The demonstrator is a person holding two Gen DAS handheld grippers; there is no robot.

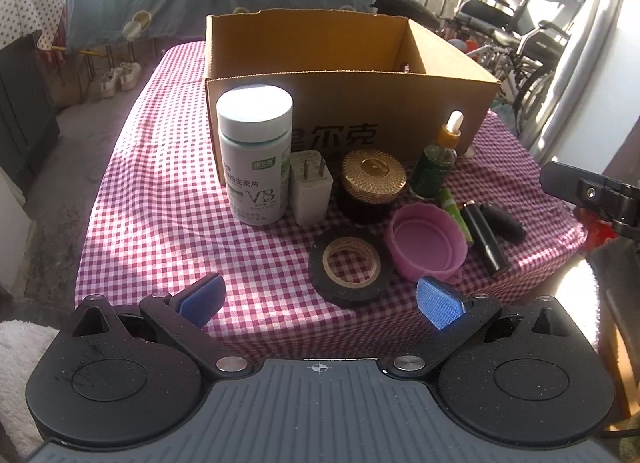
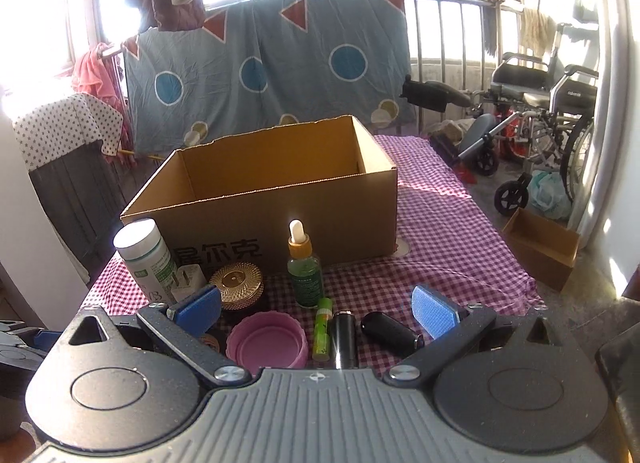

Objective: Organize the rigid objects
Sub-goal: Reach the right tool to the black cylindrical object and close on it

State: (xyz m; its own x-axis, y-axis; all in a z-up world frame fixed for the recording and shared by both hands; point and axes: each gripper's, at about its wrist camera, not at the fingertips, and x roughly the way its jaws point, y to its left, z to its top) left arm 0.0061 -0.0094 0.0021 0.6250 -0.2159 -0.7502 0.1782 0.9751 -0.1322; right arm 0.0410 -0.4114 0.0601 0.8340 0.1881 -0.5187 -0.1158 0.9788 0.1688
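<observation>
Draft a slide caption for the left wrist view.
Open left gripper hovers before a black tape roll, pink plastic lid and white vitamin bottle, open cardboard box behind.

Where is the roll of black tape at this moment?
In the left wrist view the roll of black tape lies flat on the checkered tablecloth, just left of the pink lid and in front of the gold-lidded jar.

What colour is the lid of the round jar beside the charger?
Gold, with a ribbed pattern; the left wrist view shows it best.
</observation>
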